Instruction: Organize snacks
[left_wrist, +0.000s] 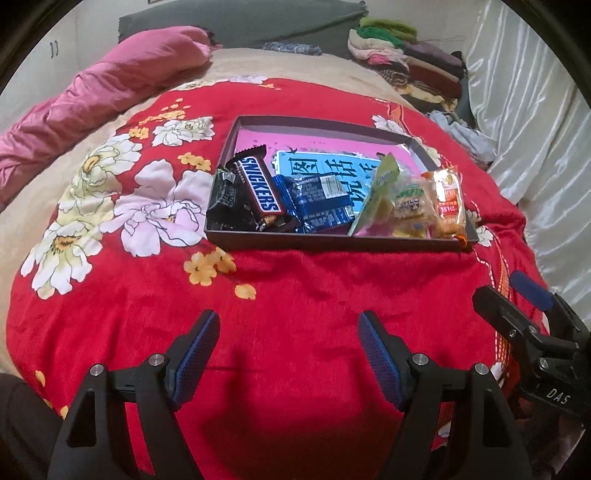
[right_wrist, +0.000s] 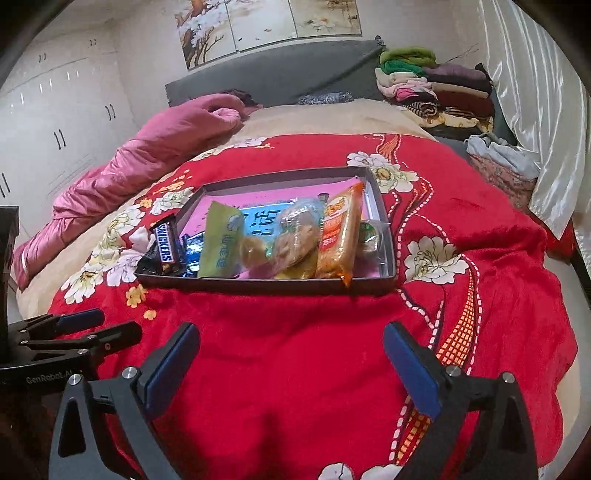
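Snacks (left_wrist: 332, 199) lie in the tray (left_wrist: 332, 242), well beyond both empty, spread tools (left_wrist: 288, 325) (right_wrist: 291, 332).

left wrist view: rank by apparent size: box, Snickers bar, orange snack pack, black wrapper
1. box
2. Snickers bar
3. orange snack pack, close to the Snickers, so that order is unsure
4. black wrapper, partly hidden behind the Snickers, so unsure too
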